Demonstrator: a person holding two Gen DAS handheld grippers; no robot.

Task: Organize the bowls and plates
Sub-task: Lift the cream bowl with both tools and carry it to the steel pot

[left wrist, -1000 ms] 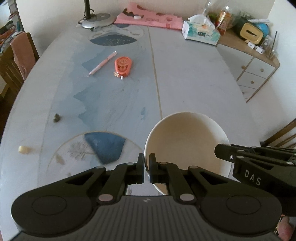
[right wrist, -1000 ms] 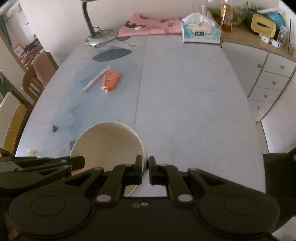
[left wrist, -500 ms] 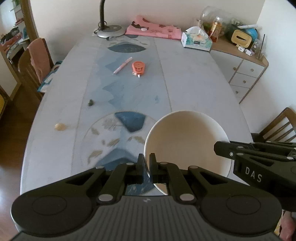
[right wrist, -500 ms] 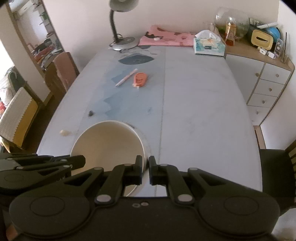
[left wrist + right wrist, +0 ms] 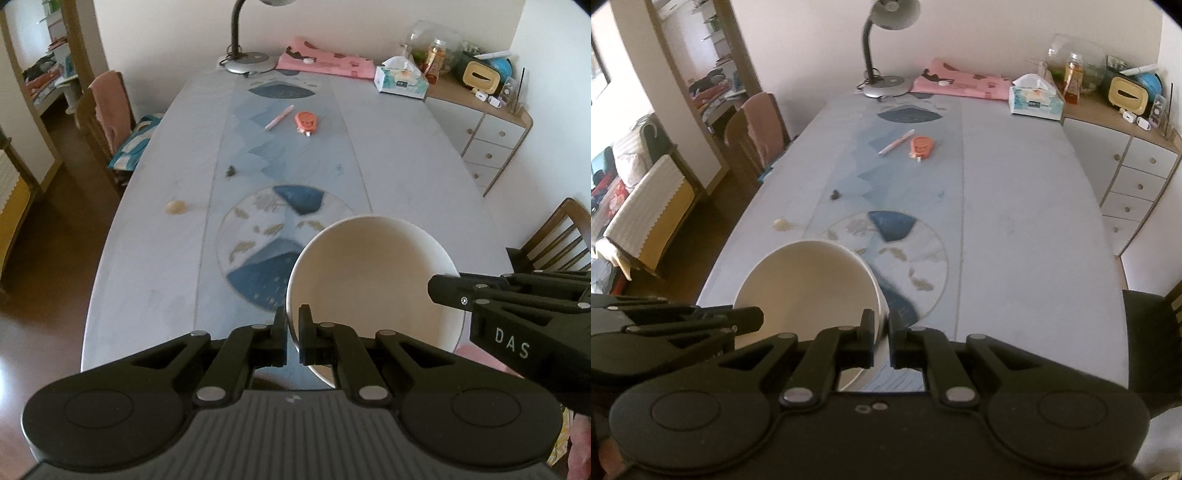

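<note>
A cream bowl [image 5: 373,284] hangs above the near end of the long table [image 5: 406,177], empty inside. My left gripper [image 5: 292,332] is shut on the bowl's left rim, the rim pinched between its fingers. My right gripper [image 5: 882,334] is shut on the opposite rim of the same bowl [image 5: 809,291]. Each gripper shows in the other's view: the right one [image 5: 443,290] at the bowl's right edge, the left one [image 5: 753,317] at its left edge. The bowl tilts a little toward the cameras.
On the table lie a pink pen [image 5: 279,117], an orange tape dispenser [image 5: 306,122], a dark crumb [image 5: 231,170] and a beige lump [image 5: 176,206]. At the far end stand a lamp [image 5: 243,59], pink cloth [image 5: 325,62] and tissue box [image 5: 400,79]. Chairs flank both sides; a drawer cabinet [image 5: 487,140] is right.
Both grippers have carried the bowl back toward the table's near end and upward. More of the table, the floor and the chairs has come into view. The grips are unchanged.
</note>
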